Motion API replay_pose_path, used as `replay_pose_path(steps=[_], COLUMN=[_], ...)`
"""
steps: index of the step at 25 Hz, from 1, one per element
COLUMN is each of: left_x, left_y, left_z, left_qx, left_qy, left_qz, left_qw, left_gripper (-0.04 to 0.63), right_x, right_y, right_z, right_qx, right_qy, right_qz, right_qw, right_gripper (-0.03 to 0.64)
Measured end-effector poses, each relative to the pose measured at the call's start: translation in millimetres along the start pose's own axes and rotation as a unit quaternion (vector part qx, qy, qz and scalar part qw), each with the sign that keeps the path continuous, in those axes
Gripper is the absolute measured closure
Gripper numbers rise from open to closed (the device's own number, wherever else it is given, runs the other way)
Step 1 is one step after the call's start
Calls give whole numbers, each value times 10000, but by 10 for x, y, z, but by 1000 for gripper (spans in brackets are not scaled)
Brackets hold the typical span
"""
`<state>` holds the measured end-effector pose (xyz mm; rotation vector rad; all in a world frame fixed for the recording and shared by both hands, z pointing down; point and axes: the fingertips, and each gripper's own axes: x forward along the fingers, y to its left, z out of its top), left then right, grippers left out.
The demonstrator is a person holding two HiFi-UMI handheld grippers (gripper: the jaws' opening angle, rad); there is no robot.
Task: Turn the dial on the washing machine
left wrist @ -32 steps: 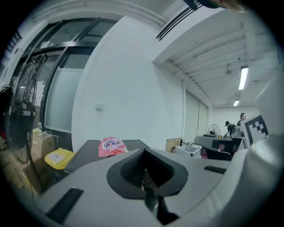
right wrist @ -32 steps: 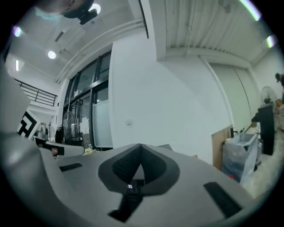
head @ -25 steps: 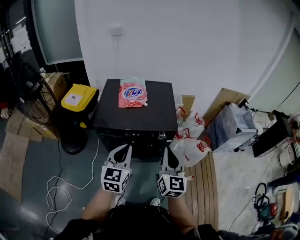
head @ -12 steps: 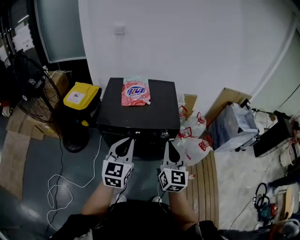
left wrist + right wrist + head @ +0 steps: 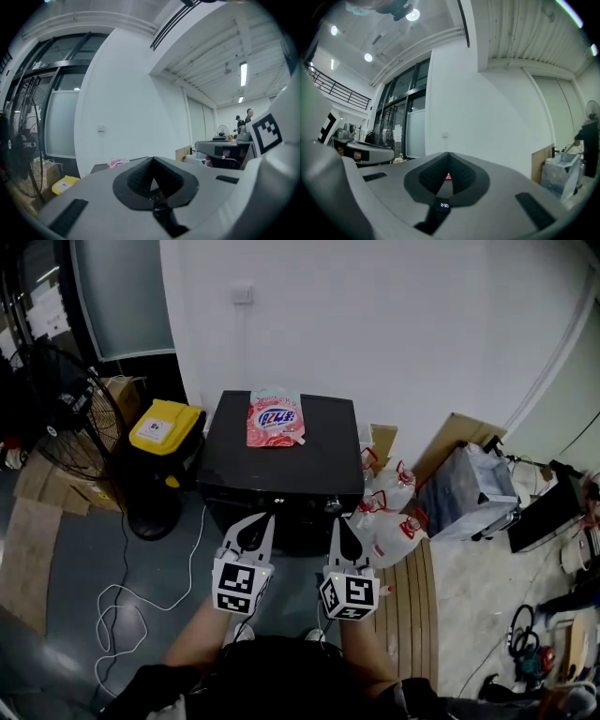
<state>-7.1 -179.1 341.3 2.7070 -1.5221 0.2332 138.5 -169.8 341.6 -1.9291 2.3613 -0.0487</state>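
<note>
The black washing machine stands against the white wall, with a round silver dial at the right of its front panel. On its lid lies a pink detergent pouch. My left gripper and right gripper hover side by side just in front of the panel, both shut and empty. The right gripper's tips are a little below the dial, not touching it. In the left gripper view the left gripper has its jaws together. The right gripper in its own view is shut too, and the machine's lit display shows in the notch behind its tips.
A yellow-lidded bin and a standing fan are left of the machine. White bags with red handles, cardboard and a clear plastic box crowd its right side. A white cable lies on the floor.
The person and both grippers have edged a little closer to the machine's front. Both grippers stay shut and side by side.
</note>
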Motion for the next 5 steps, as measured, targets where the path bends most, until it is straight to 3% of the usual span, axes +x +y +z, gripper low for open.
replay_pose_path(steps=[5], left_x=[-2], left_y=[5], left_z=[-38], left_qx=[-34], left_qy=[21], left_qz=[-49], left_qw=[10000], left_gripper=[588], right_x=[-10], right_y=[52], right_z=[-40], right_qx=[-3], right_qy=[22], right_qz=[24], right_qw=[10000], right_gripper=[617])
